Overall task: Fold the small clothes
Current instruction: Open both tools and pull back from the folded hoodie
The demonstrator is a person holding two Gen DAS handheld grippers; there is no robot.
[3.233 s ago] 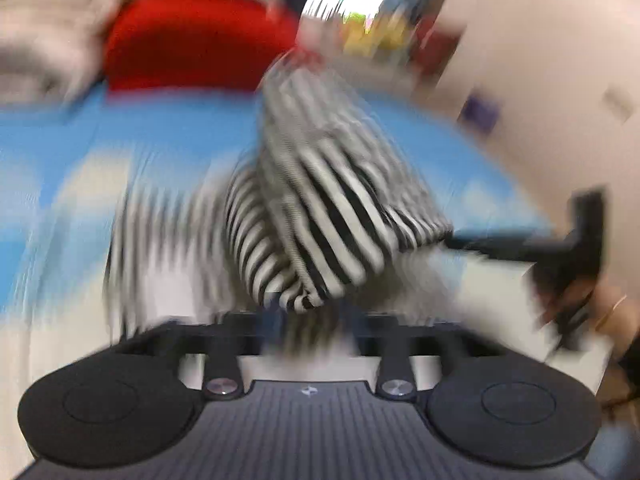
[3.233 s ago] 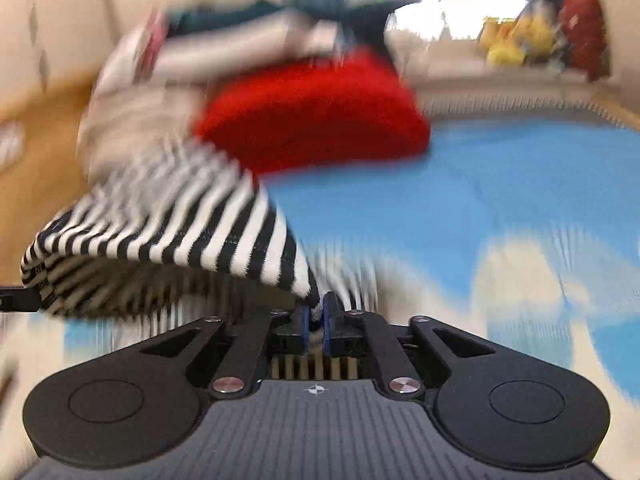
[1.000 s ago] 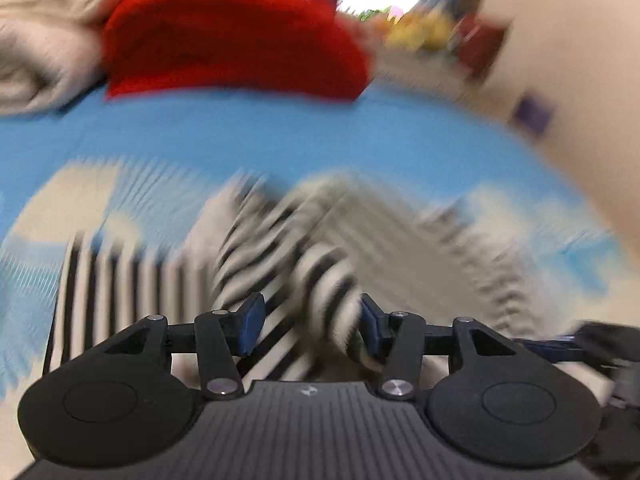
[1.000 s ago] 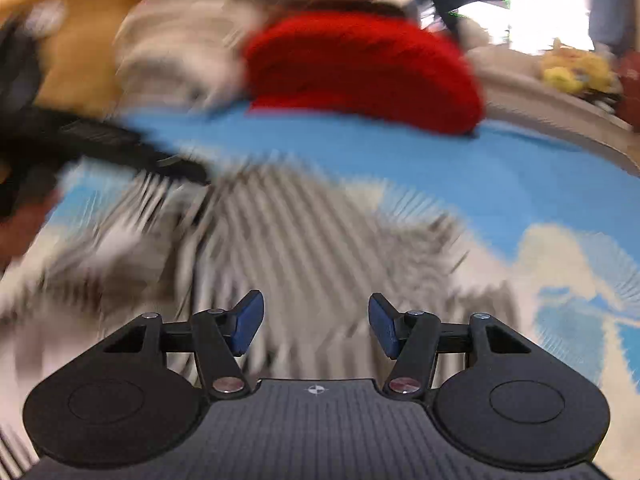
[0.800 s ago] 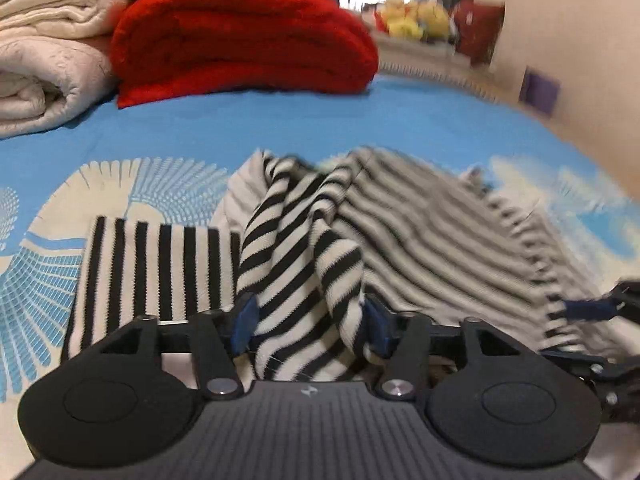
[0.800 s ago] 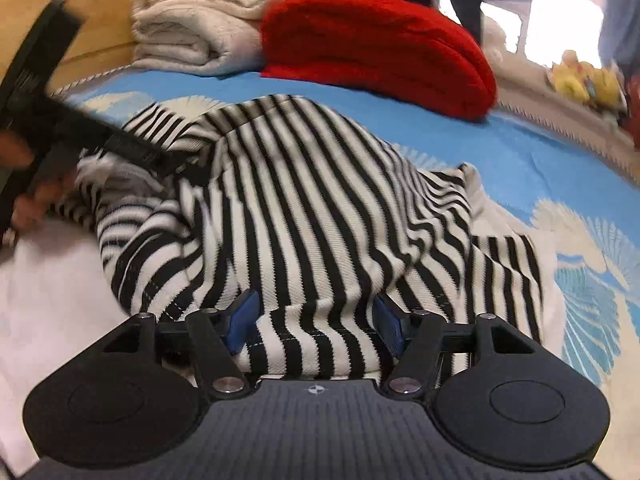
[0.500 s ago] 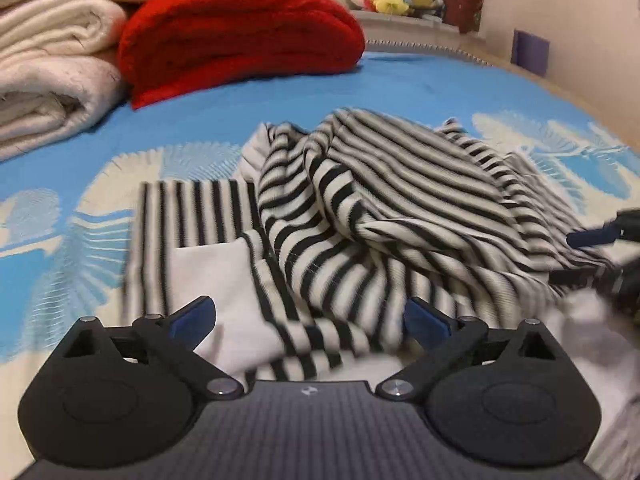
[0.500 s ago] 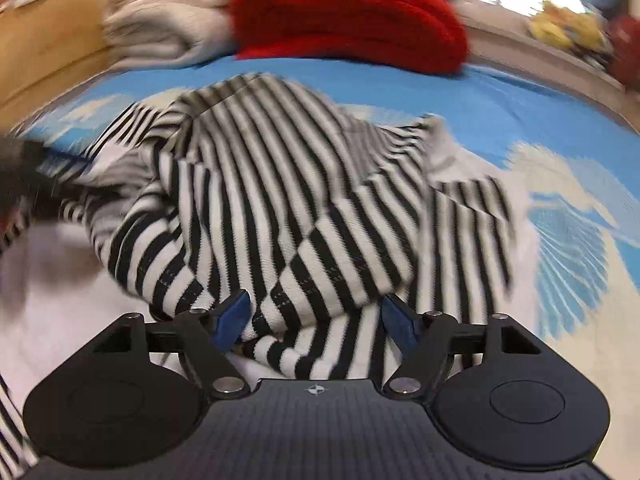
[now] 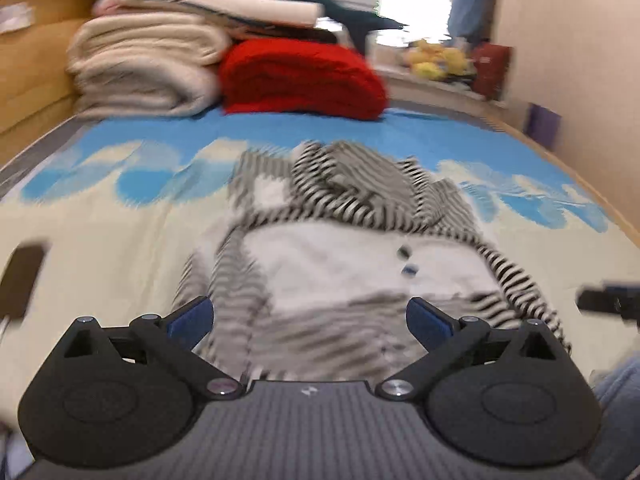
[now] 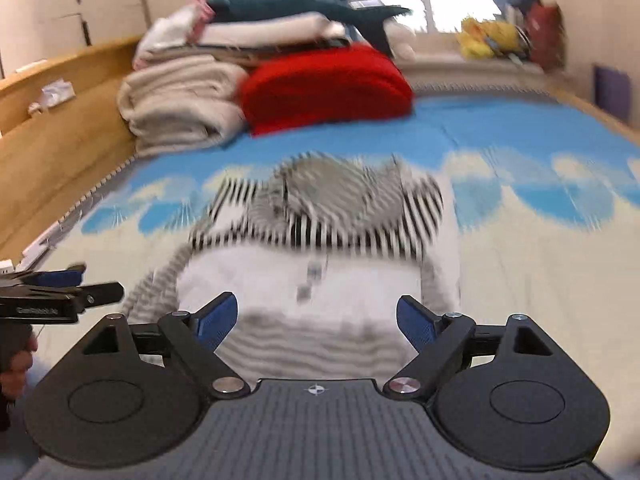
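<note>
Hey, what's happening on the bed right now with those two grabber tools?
A person is folding a black-and-white striped top on the bed, with a gripper in each hand. The left gripper and the right gripper have jaws that have just been opening, and neither holds any cloth. The top lies bunched at its far end, not neatly folded yet. Folded blankets sit behind it.

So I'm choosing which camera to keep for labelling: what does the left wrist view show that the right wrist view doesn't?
Only the left wrist view shows a dark flat object at the bed's left edge, too blurred to identify.

Only the right wrist view shows white cabinets, the wooden headboard ledge with crumpled paper, and a hand gripping the left hand-held gripper.

Both show the striped garment lying loose on the blue-and-cream bedspread, the red blanket, cream blankets, yellow plush toys, and open, empty jaws.
</note>
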